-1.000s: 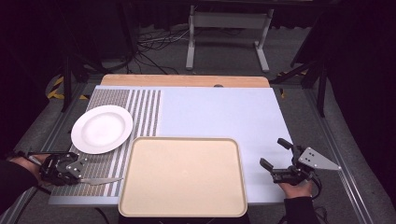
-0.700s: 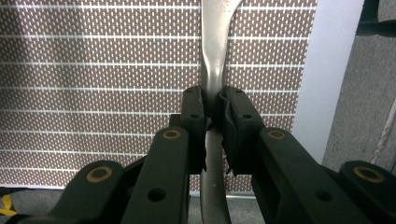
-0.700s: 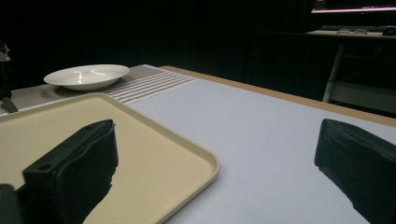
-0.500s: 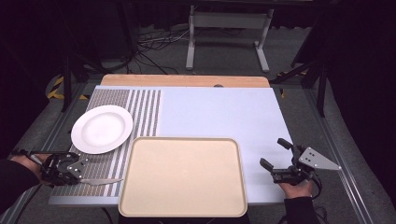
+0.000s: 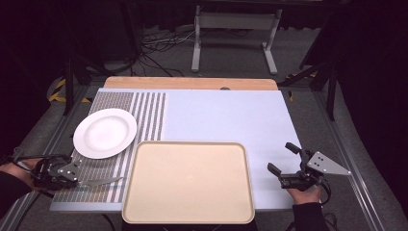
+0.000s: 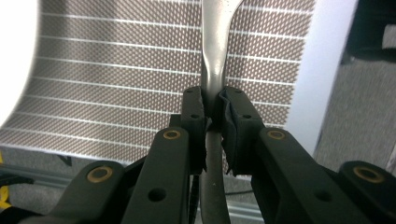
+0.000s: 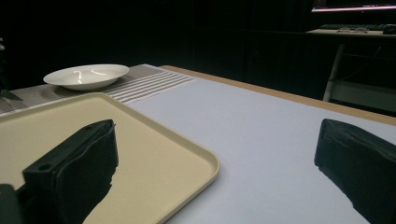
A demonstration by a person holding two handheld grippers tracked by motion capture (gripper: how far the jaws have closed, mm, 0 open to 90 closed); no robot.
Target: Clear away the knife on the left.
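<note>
The left gripper [image 5: 72, 175] sits at the near left corner of the table, over the patterned end of the mat, with its jaws pressed tight on the handle of a metal utensil [image 5: 98, 182]. In the left gripper view the two black pads [image 6: 194, 112] pinch the slim silver stem [image 6: 212, 70] from both sides, at the narrow neck just before the metal broadens. The utensil runs straight out ahead of the jaws along their own line. In the high view its long axis lies nearly level across the table, left to right, with the free end pointing toward the tray [image 5: 188, 182] and stopping just short of its left rim. It is thin, flat and bright, a dull silver with a soft sheen; whether it is a knife or another piece of cutlery I cannot tell. Beneath it lies the brown woven mat [image 6: 116, 79] with pale stripes.

A white plate [image 5: 105, 132] rests farther back on the same mat, just beyond the gripper. The beige tray lies at the near middle of the table. The right gripper [image 5: 289, 167] rests at the near right, jaws spread wide and holding nothing, its pads [image 7: 79, 163] framing the tray's corner.
</note>
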